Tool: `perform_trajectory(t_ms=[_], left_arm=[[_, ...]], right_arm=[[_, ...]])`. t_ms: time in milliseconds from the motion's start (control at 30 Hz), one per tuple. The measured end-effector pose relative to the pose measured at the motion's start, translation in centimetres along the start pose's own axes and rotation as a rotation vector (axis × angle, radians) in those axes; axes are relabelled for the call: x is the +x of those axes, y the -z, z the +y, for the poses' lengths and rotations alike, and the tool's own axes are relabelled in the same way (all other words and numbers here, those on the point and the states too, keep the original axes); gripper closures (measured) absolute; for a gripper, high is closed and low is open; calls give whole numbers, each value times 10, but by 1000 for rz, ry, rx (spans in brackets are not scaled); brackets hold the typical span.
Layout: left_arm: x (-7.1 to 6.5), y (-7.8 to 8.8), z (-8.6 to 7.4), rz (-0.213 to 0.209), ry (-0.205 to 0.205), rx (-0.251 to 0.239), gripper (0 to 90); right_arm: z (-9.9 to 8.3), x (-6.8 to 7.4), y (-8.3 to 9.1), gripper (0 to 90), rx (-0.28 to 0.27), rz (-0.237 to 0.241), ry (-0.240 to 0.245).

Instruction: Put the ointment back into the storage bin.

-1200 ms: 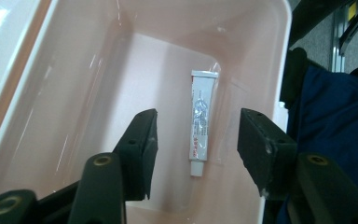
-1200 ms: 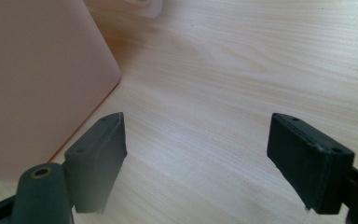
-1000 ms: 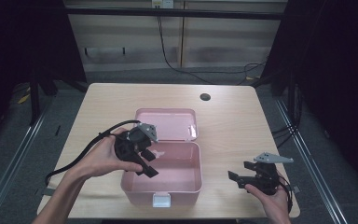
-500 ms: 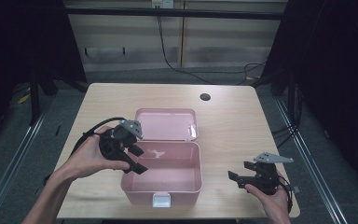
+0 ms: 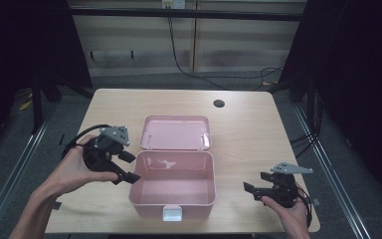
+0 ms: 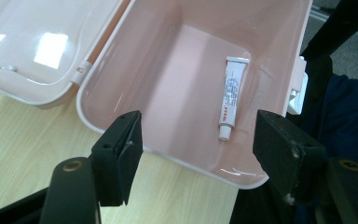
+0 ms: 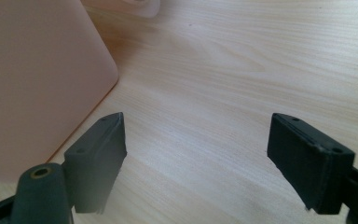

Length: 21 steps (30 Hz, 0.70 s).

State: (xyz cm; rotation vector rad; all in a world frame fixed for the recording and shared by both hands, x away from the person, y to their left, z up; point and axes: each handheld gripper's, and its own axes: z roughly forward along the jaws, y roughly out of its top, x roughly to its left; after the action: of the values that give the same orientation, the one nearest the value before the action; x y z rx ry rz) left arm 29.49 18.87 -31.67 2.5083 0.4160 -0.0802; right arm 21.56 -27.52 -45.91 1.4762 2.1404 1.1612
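Note:
A pink plastic box stands open at the table's middle, its lid laid back flat behind it. In the left gripper view a white tube lies on the floor of the box, beyond my open jaws. My left gripper is held just left of the box, tilted down toward it, open and holding nothing. My right gripper rests low at the front right, open, pointing at the box's right wall with bare table between its jaws.
The wooden table has a round dark hole at the back right. A white latch sits on the box's front wall. A black cable loops behind my left gripper. Dark floor and metal rails surround the table.
My left gripper has drawn back leftward, from over the box's rim to beside its left wall. The right gripper has stayed in place.

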Motion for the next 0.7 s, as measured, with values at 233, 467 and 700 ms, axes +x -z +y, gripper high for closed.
perform_trajectory(t_ms=[233, 467, 700], left_arm=[[5, 4, -22, 19, 32, -38, 325], [13, 3, -48, 36, 77, -65, 325], [17, -1, -69, 67, 123, -89, 320]], right_arm=[[0, 0, 0, 193, 0, -1, -1], [0, 0, 0, 193, 1, 0, 0], [0, 1, -1, 193, 2, -3, 1]])
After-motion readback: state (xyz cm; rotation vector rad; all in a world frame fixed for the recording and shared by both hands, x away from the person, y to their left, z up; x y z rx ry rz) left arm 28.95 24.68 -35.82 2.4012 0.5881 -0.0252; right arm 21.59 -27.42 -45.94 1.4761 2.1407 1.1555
